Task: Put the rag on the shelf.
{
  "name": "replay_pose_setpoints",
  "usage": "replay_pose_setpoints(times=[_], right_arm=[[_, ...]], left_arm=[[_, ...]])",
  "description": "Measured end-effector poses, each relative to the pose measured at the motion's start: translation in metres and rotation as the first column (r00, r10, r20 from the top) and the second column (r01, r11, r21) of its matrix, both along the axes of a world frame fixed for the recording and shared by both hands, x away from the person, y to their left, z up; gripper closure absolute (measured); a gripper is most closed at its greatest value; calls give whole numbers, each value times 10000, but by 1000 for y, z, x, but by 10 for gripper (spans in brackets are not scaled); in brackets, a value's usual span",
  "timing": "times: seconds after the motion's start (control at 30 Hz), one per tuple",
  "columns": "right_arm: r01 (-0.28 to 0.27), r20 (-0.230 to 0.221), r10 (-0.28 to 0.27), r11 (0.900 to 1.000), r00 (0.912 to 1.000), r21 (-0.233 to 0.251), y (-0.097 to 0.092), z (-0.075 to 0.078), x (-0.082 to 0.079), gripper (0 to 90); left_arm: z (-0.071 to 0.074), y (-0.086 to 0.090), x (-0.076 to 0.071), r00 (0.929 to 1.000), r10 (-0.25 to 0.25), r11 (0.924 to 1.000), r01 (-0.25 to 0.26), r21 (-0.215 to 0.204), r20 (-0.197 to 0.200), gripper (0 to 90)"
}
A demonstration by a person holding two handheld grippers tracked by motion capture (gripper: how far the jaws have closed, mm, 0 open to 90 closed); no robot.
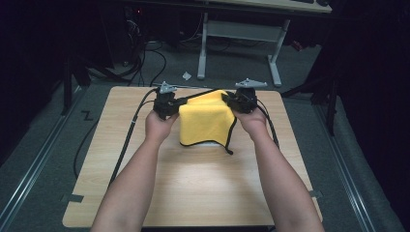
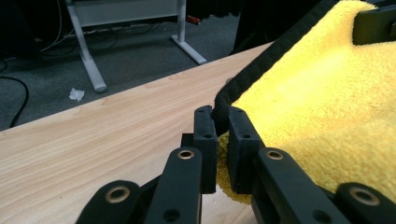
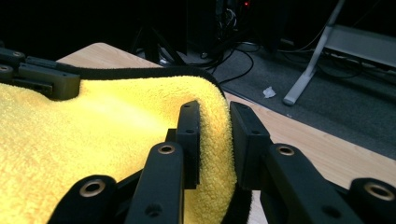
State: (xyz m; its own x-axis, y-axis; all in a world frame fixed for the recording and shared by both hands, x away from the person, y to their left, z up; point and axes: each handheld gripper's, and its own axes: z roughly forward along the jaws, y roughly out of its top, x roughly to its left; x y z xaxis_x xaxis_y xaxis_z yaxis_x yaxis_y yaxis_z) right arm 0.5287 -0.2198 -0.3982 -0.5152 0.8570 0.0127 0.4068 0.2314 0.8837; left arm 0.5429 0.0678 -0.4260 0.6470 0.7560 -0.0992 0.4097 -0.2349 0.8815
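At twelve o'clock on a wooden table (image 1: pixel 193 193), a person holds a yellow towel (image 1: pixel 205 121) up by two top corners. The left gripper (image 2: pixel 223 128), at nine o'clock of the cloth, has its jaws pinched tight on the black-trimmed edge. The right gripper (image 3: pixel 215 135), at three o'clock, has its jaws narrowly parted around a thick fold. The towel's lower edge drapes toward six o'clock, resting on the tabletop.

Both hand-held grippers (image 1: pixel 181 102) (image 1: pixel 227 100) clamped, raised, facing inward.
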Motion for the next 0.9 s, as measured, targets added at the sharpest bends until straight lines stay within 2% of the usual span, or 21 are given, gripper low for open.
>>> replay_pose_setpoints(times=[0.1,0.2,0.47,0.63,0.9], right_arm=[[61,-64,-60,9999,10000,148,-2,-3,1,721],[81,-261,-73,9995,9996,320,-2,-6,1,718],[43,-493,-18,9987,9988,514,-1,-12,2,753],[-53,-819,97,9985,9966,541,-2,-22,2,783],[4,-1040,79,9968,9945,794,-3,-28,3,769]], left_arm=[[-2,2,-1,10000,-12,10000,13,73,-30,839],[-5,6,-3,10000,-20,10000,20,-34,-19,839],[-21,7,-6,9994,-174,9998,172,-79,-306,839],[-30,8,-7,9977,-363,9993,355,-147,-573,839],[-34,12,-10,9967,-420,9989,404,-251,-694,837]])
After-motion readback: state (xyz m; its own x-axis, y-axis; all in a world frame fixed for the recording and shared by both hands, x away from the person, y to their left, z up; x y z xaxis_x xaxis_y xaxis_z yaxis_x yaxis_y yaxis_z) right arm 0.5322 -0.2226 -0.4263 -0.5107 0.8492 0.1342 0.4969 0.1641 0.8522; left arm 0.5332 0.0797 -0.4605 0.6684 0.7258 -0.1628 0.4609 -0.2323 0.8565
